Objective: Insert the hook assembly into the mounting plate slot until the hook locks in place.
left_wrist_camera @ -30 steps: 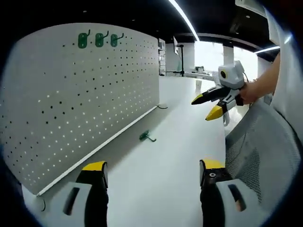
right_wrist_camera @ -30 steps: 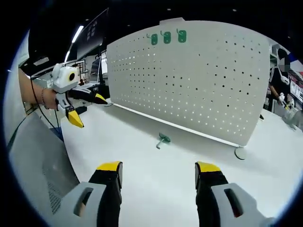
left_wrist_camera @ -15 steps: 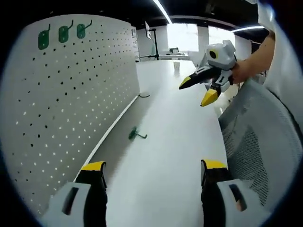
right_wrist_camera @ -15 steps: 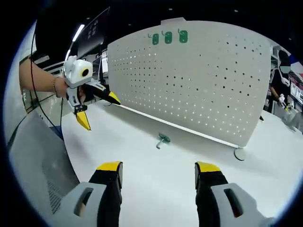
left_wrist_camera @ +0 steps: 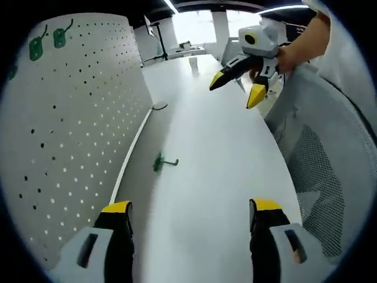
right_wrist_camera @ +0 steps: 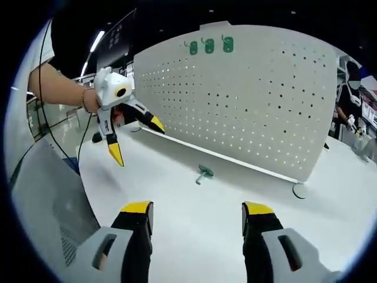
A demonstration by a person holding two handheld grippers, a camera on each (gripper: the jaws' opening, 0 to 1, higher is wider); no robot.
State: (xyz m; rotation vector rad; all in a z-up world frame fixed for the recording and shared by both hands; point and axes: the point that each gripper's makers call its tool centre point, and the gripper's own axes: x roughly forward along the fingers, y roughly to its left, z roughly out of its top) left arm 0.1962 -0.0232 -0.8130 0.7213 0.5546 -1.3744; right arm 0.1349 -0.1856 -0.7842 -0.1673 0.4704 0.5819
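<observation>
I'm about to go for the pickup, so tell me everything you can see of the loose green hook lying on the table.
The green hook is a small piece with a flat green plate at one end and a thin bent prong sticking out from it; it looks like coated metal or plastic, too small to be sure. It lies loose on the white table, just in front of the pegboard's bottom edge, apart from it. The left gripper view shows it too. Nothing touches it but the table; both grippers are clear of it.

Bright, even indoor light from ceiling strip lights (right_wrist_camera: pixel 95 42) and a glaring, washed-out window (left_wrist_camera: pixel 194 23). Soft shadows fall on the white table (right_wrist_camera: pixel 194 218). Fisheye bending curves the pegboard (right_wrist_camera: pixel 247 100); edges blur slightly.
</observation>
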